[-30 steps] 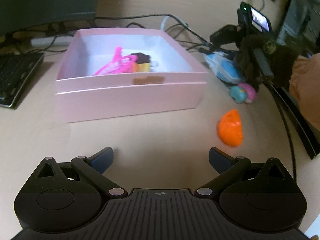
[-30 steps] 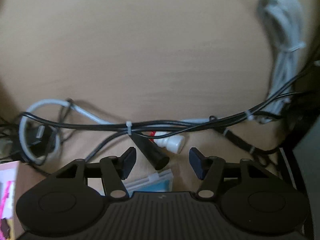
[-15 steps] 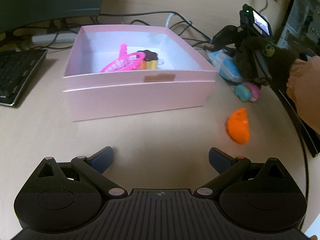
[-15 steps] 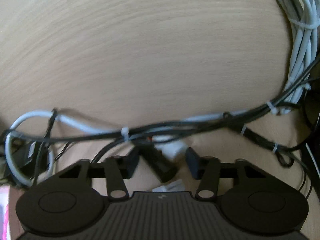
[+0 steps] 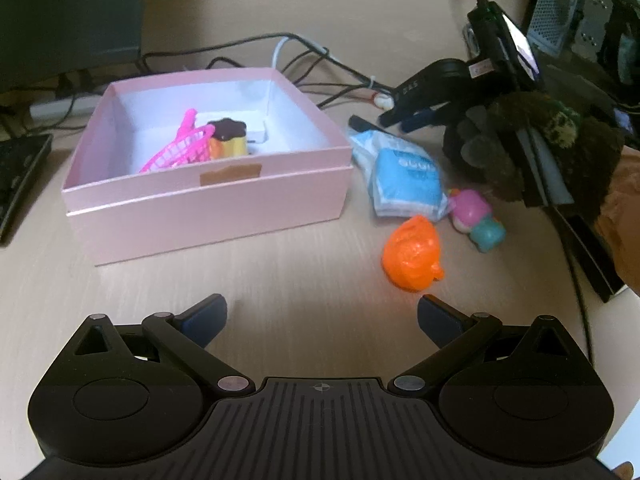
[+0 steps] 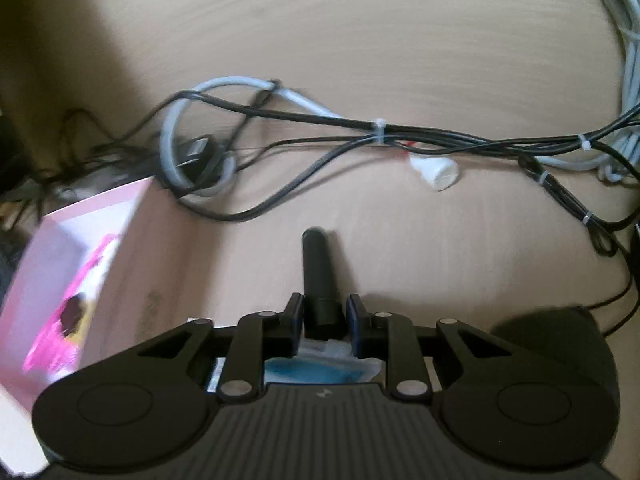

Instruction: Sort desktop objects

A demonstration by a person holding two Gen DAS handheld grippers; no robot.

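A pink box point(image 5: 208, 200) stands on the desk and holds a pink toy basket point(image 5: 180, 150) and a brown-topped yellow toy point(image 5: 228, 140). Right of it lie a blue-white packet point(image 5: 404, 176), an orange toy point(image 5: 412, 254) and a pink-teal toy point(image 5: 478, 216). My left gripper point(image 5: 320, 316) is open and empty, just short of the orange toy. My right gripper point(image 6: 323, 316) is shut on a black marker point(image 6: 318, 272) and holds it above the packet point(image 6: 320, 368), right of the box point(image 6: 80, 264). It also shows in the left wrist view point(image 5: 404, 118).
A bundle of black and grey cables point(image 6: 376, 128) with a white plug point(image 6: 436, 170) runs behind the box. A keyboard point(image 5: 16, 176) lies at the far left and a monitor point(image 5: 68, 16) behind it. Dark equipment point(image 5: 580, 12) stands at the right.
My right gripper has closed on the black marker and drawn back from the cables. My left gripper has shifted so that the box and toys sit nearer the middle of its view.
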